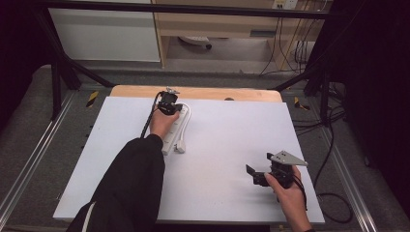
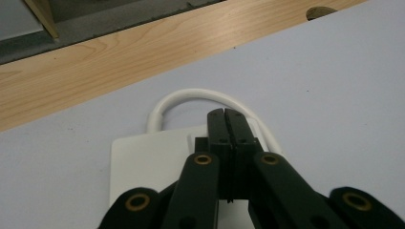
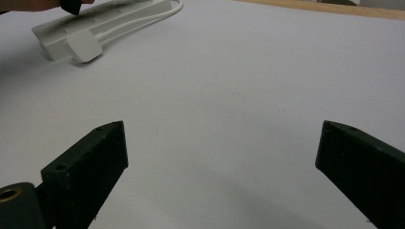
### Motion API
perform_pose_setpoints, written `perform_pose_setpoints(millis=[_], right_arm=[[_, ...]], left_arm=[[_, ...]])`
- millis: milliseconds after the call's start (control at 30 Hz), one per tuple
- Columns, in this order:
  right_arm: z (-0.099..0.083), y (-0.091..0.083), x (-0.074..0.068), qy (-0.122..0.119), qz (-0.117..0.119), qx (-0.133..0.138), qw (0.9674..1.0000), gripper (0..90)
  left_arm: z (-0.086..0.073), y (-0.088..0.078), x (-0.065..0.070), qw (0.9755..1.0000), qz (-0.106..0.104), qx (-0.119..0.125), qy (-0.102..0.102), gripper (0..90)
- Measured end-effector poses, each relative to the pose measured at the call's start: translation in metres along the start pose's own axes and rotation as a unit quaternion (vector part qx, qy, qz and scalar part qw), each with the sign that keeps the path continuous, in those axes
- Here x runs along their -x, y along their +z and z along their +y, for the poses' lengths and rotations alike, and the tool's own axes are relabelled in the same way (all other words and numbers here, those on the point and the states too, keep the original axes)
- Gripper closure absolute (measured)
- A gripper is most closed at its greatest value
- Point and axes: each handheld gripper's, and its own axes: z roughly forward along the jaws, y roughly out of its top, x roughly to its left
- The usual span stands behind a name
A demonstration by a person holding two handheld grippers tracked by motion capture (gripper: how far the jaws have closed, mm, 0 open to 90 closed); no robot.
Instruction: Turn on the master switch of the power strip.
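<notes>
At the far left of the white board (image 1: 217, 145), the left gripper (image 1: 168, 107) sat over the far end of the white power strip (image 1: 175, 129), its jaws pressed together with nothing between them, the tips low over the strip's top face; whether they touched it could not be told. From the left gripper view, the closed tips (image 2: 224, 125) lay against the strip's end, where the white cable (image 2: 191, 98) looped out, a bend half hidden from the high view. Near the board's front right, the right gripper (image 1: 259, 169) hung with jaws spread wide and empty. Its own view showed bare board between them and, well apart, the strip with its white plug (image 3: 83, 46) lying just beside it.
</notes>
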Motion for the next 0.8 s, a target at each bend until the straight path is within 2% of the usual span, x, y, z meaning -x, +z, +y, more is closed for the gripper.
perform_pose_setpoints(millis=[400, 567, 800], right_arm=[[0.0, -0.0001, -0.0004, 0.0, 0.0, -0.001, 1.0, 4.1], [0.0, -0.0002, -0.0007, -0.001, 0.001, -0.003, 1.0, 4.0], [0.0001, -0.0001, -0.0007, 0.0, 0.001, -0.003, 1.0, 4.1]], left_arm=[[0.0005, -0.0005, 0.001, 1.0, 0.003, -0.005, 0.005, 90.0], [-0.0003, 0.0005, -0.0006, 1.0, -0.002, -0.002, -0.007, 90.0], [0.0001, 0.0013, 0.0024, 1.0, 0.008, -0.006, -0.001, 90.0]])
